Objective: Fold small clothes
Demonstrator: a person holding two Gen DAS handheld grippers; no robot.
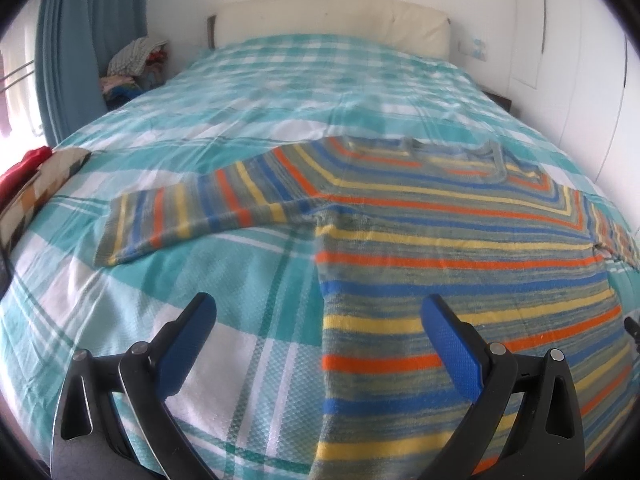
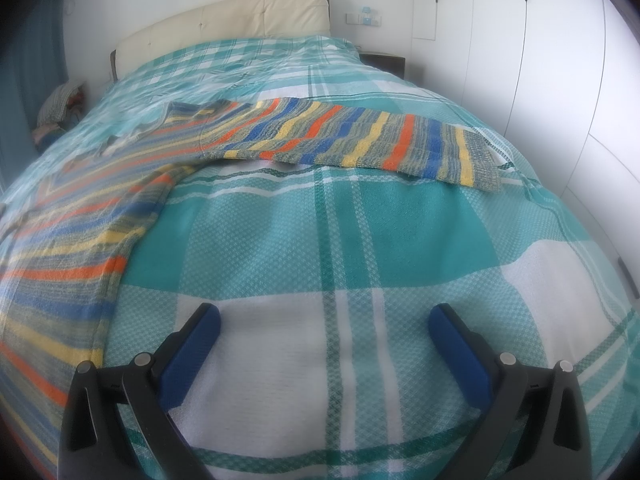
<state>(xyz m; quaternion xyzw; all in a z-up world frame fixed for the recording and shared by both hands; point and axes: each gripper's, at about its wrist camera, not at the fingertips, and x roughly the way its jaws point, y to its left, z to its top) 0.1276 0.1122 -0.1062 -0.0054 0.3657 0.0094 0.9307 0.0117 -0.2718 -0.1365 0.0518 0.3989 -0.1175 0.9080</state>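
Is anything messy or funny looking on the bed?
Nothing looks wrong. The striped sweater lies flat on the checked bedspread with both sleeves spread out, ready to fold. Both grippers, left and right, are open and hold nothing. Only a heap of clothes beside the bed looks untidy.

Two low views toward headboard (image 1: pixel 332 16)

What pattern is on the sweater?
Orange, blue, yellow and grey-green stripes on the sweater; clearest in the left wrist view.

Honestly can't read a single word, label or number anywhere here, either view, too blurry for that.
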